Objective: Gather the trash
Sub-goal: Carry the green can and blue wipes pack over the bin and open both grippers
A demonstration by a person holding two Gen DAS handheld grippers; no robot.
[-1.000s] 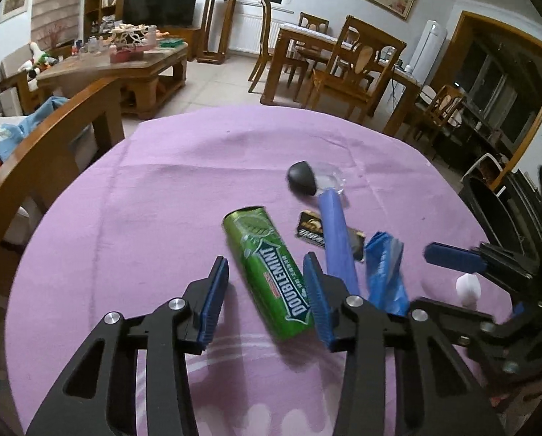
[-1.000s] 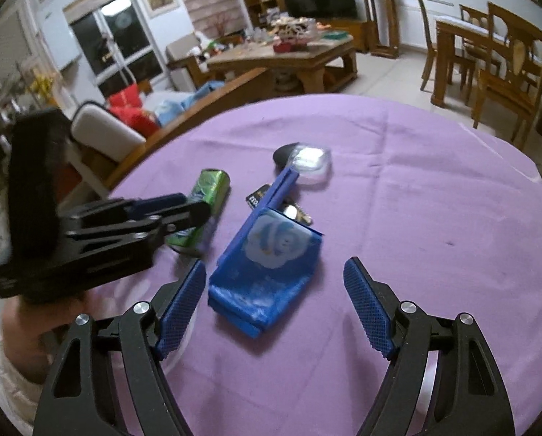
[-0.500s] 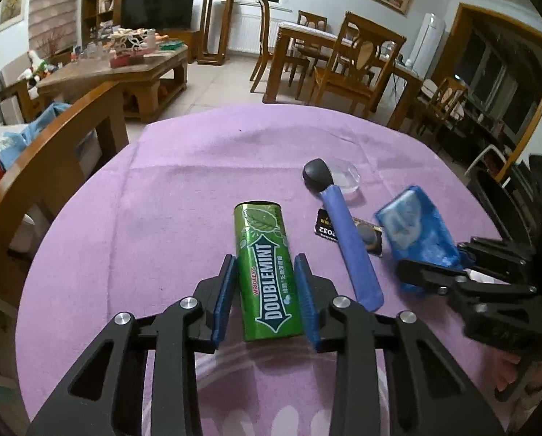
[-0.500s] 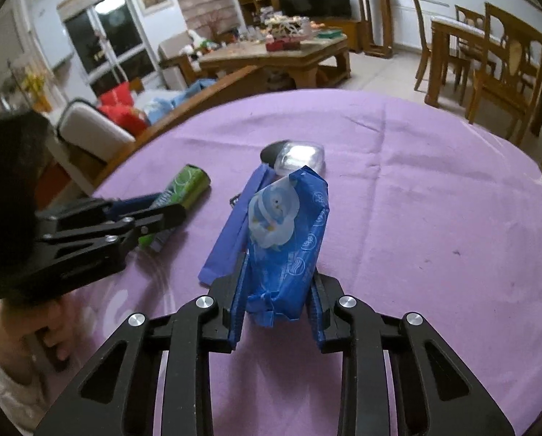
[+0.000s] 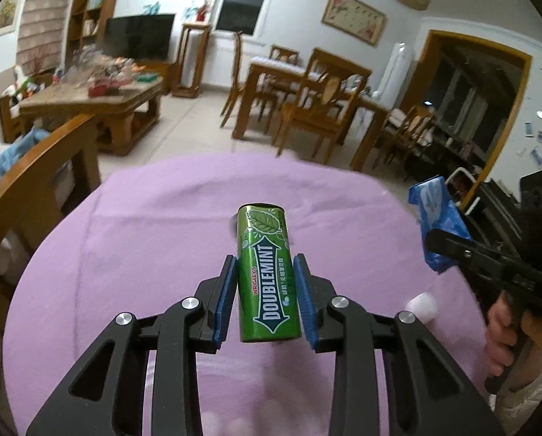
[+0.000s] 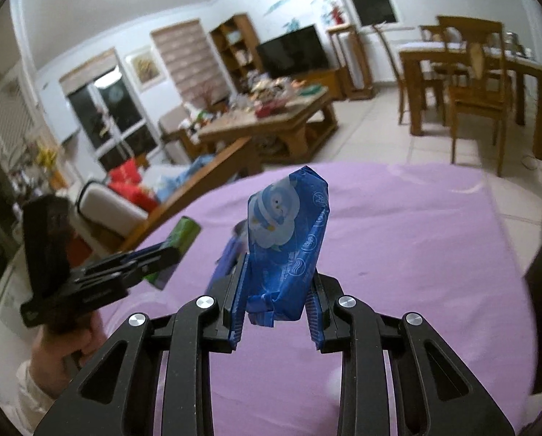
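Both claws hold one piece of trash each above the purple tabletop.

The left claw [image 5: 265,303] is clenched on the green Doublemint can [image 5: 267,272], with its blue pads pressed on both sides of the can, and the can points forward, away from the camera. The right claw [image 6: 276,309] is clenched on the blue wrapper [image 6: 287,250], which stands up crumpled between the fingers and shows a white cartoon picture. Both things are lifted off the purple tabletop [image 5: 143,239]. In the left wrist view a small white object [image 5: 421,307] lies on the cloth near the right hand [image 5: 503,330]. Behind the tabletop stand a wooden coffee table [image 6: 267,123] and dining chairs [image 5: 321,109].
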